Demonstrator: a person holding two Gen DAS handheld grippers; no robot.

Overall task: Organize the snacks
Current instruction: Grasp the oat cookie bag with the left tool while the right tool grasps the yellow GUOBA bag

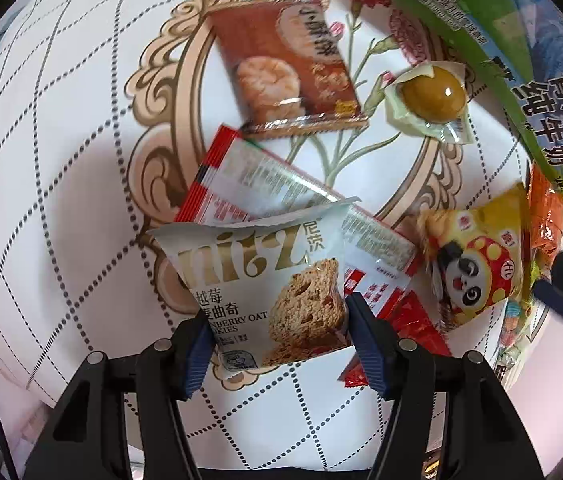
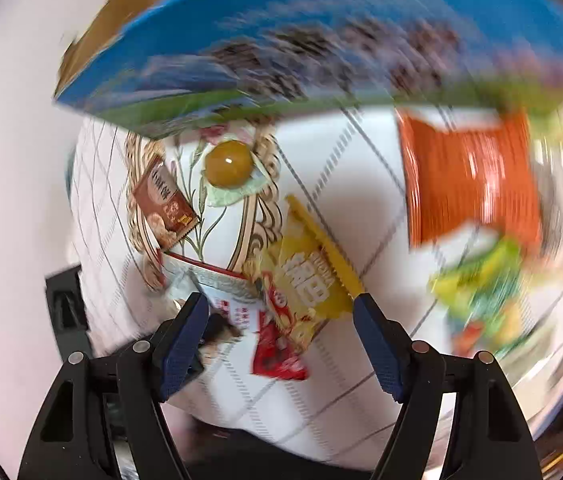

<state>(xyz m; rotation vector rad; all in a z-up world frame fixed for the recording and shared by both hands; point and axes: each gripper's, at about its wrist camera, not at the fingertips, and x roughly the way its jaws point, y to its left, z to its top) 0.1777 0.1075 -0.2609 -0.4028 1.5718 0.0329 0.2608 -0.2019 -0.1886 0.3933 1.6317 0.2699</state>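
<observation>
My left gripper point(image 1: 277, 312) points down and is shut on a white cranberry oat cookie packet point(image 1: 265, 280), which its blue pads pinch by the lower sides. Under it lies a red-and-white packet point(image 1: 273, 196). A brown biscuit packet point(image 1: 285, 60) and a wrapped brown egg point(image 1: 429, 96) lie beyond. In the blurred right wrist view, my right gripper point(image 2: 279, 300) stands open above a yellow snack packet point(image 2: 305, 284) and a small red packet point(image 2: 277, 352), with its pads apart from both.
A blue-and-green milk carton point(image 1: 521, 60) stands at the far edge of the patterned white tablecloth point(image 1: 61, 140). An orange packet point(image 2: 469, 176) and a green-and-yellow packet point(image 2: 485, 288) lie to the right. The yellow panda packet point(image 1: 477, 264) lies right of my left gripper.
</observation>
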